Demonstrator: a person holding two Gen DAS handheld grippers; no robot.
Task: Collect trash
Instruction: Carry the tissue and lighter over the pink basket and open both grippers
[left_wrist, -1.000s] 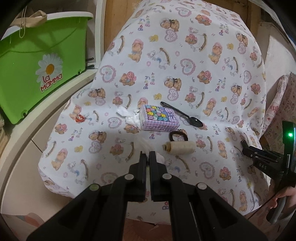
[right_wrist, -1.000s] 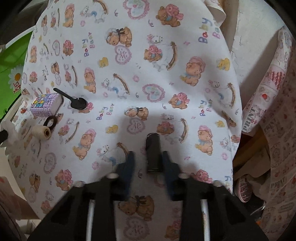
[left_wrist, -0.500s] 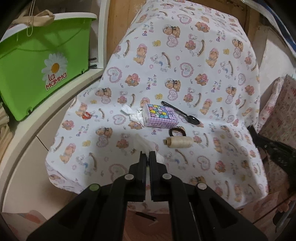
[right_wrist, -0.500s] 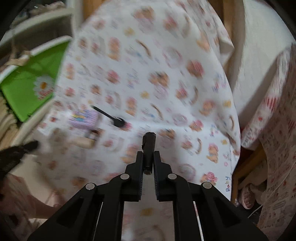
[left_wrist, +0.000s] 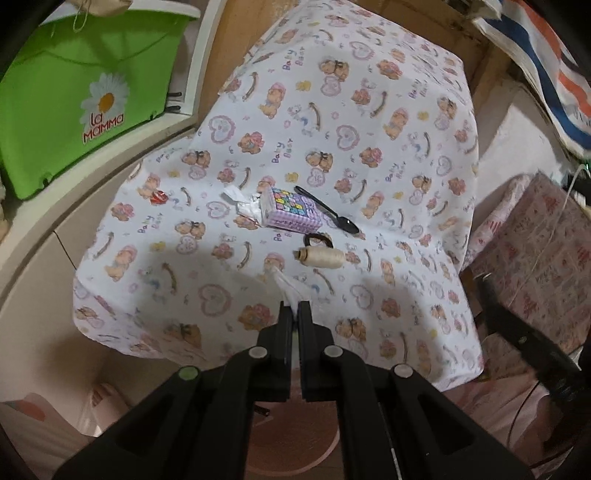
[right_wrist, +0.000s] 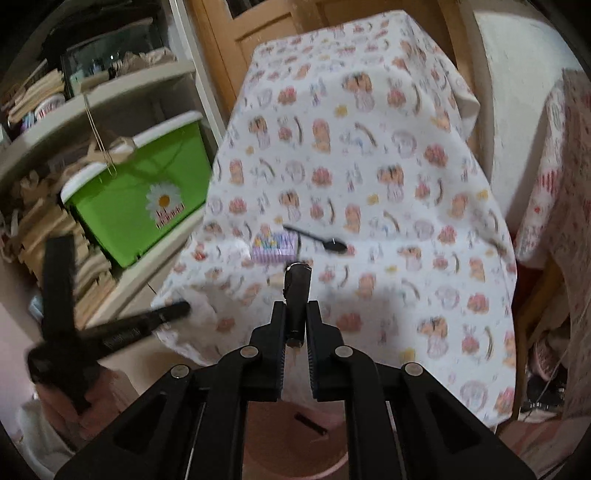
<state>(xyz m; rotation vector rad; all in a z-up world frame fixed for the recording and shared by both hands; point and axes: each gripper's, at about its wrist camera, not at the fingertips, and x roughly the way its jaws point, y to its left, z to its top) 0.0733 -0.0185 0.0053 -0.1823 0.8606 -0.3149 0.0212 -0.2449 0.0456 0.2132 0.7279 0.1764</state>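
Both of my grippers now sit back from the tabletop and higher than a second ago, so its near cloth edge and a pink bin below it have come into view. My right gripper, whose jaws were closing within the last second, is clamped on a small dark cylinder that lay on the cloth a second ago; the cylinder stands up between the jaws, its rounded top poking out past the fingertips, above the bin's opening. My left gripper is fully closed on a scrap of thin clear plastic wrap, which sticks out beyond the tips over the near part of the cloth. On the tabletop, a crumpled white tissue touches the left end of a purple patterned tissue pack. A black plastic spoon lies just behind the pack, its bowl to the right. Just in front of the pack is a black hair tie, touching a cream spool of thread lying on its side. A small red scrap lies well apart to the left. A green tub with a daisy print sits on the shelf to the left of the tabletop. A short dark object lies inside the bin; I cannot tell what it is
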